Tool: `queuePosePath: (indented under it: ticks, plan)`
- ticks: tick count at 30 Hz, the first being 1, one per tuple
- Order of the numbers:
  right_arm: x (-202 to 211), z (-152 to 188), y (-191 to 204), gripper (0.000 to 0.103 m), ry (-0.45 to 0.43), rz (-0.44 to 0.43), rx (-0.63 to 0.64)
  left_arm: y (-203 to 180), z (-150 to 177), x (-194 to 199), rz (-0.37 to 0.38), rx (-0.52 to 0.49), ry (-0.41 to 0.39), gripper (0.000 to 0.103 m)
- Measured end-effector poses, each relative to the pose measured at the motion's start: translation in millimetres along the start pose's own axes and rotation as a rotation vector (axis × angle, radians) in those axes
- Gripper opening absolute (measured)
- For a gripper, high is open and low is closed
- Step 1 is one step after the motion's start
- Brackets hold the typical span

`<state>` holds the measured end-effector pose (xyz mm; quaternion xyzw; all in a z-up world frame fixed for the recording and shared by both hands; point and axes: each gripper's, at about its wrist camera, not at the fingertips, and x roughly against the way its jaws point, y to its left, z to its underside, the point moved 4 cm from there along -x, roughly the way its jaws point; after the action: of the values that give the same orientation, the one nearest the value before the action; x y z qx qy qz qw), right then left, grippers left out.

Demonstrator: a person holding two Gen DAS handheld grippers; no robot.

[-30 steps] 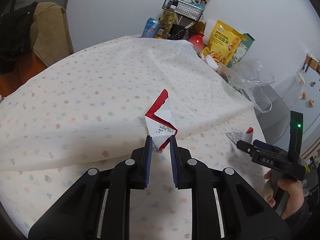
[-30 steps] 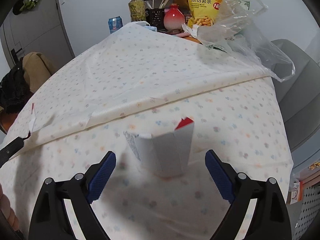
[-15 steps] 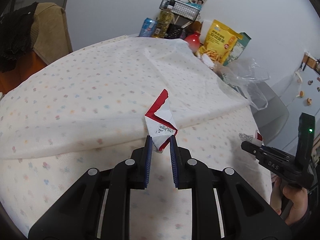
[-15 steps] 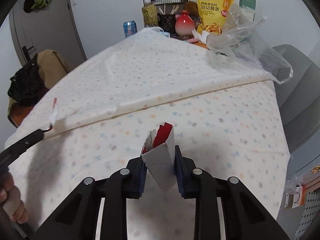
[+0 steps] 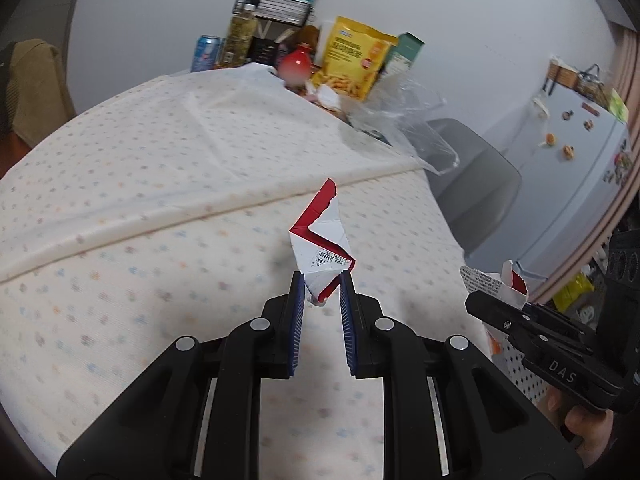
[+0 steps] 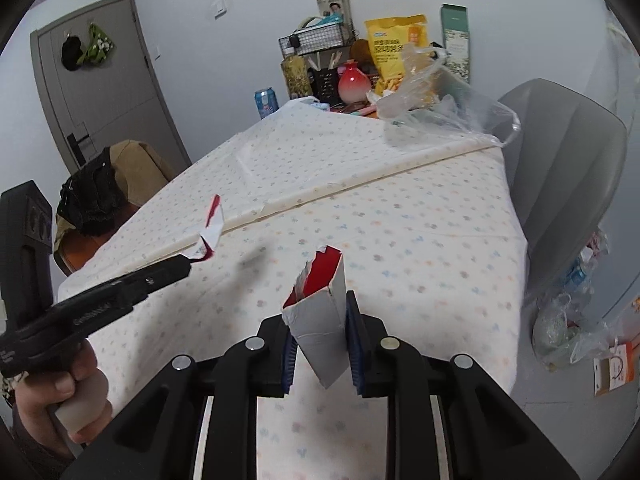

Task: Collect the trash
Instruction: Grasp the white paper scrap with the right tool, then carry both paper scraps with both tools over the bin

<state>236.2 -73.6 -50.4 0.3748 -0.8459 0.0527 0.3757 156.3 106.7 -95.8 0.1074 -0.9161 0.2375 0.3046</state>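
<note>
Left wrist view: left gripper (image 5: 321, 284) has its jaws narrow, clamped on a torn red-and-white carton scrap (image 5: 322, 242), which is held up clear of the tabletop (image 5: 160, 208) with its flowered cloth. Right edge of the same view: right gripper (image 5: 476, 304) with a second carton piece (image 5: 494, 282) in it, a hand (image 5: 580, 428) on the grip below.

Right wrist view: far left, a hand (image 6: 60, 396) holds the left gripper (image 6: 188, 266), the scrap (image 6: 210, 232) sticking up from its tip over the tabletop (image 6: 420, 220). Centre: right gripper (image 6: 318, 328), whose jaws have just been closing, pads now pressed on both sides of a torn grey-and-red carton piece (image 6: 320, 312), lifted off the cloth.

Back of the tabletop, left to right: blue can (image 6: 266, 102), bottle (image 6: 295, 74), wire basket (image 6: 316, 40), red-pink vase (image 6: 353, 84), yellow snack bag (image 6: 396, 48), crumpled clear plastic bag (image 6: 448, 108). Grey chair (image 6: 568, 152) stands at the tabletop's right side; bagged items lie on the floor (image 6: 580, 420) lower right.
</note>
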Motion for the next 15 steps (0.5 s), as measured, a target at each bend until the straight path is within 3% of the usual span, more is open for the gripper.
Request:
queuePosePath:
  ticks: [15]
  plan:
    - [87,51,-88,0.022,-0.078,0.064,-0.251,-85,26,-8,0.142,-0.102,0.055,0.018]
